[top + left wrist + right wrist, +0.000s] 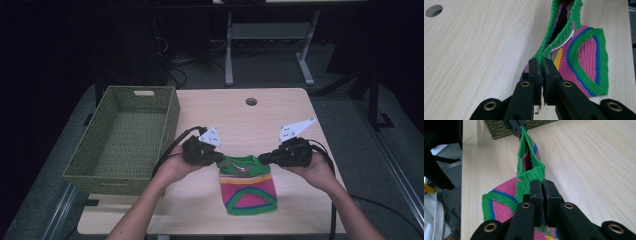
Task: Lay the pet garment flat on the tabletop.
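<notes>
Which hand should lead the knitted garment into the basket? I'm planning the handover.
Probably the left. The left gripper and right gripper each pinch a shoulder of the knitted garment, but the left is next to the wicker basket.

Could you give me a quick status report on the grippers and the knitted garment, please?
Left gripper, right gripper shut on knitted garment collar. Nothing obstructing; basket stands left.

The green woven basket (125,137) blocks the left side of the worktop (280,112), its wall just beside the left gripper (220,158). Bare worktop lies open ahead of both grippers and to the right.
</notes>
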Available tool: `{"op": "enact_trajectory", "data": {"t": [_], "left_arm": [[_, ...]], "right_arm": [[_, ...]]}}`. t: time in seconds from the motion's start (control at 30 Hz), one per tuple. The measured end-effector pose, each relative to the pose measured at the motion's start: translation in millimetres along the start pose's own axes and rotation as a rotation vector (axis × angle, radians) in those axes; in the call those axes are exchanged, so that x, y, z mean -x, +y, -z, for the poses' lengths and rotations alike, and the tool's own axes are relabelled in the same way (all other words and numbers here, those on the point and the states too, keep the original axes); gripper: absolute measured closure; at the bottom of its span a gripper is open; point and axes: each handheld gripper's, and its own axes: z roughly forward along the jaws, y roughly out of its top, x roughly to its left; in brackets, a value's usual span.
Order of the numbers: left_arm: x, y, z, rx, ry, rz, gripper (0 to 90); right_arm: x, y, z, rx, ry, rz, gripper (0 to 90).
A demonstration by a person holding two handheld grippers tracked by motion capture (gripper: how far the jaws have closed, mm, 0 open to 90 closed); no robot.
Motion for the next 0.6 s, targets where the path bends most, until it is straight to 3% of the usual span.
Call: {"op": "enact_trajectory", "data": {"t": [0.33,0.6], "left_arm": [[-9.8,5.4,-5.0,-0.018,0.004,0.004,86.8],[-20.2,3.8,-10.3,-0.013,0.012,0.042,86.8]], "right_arm": [[10.9,3.4,-0.5,-0.002,-0.017,-0.016,86.5],[16.8,6.7,-3.7,-0.012,-0.020,-0.021,86.6]]}}
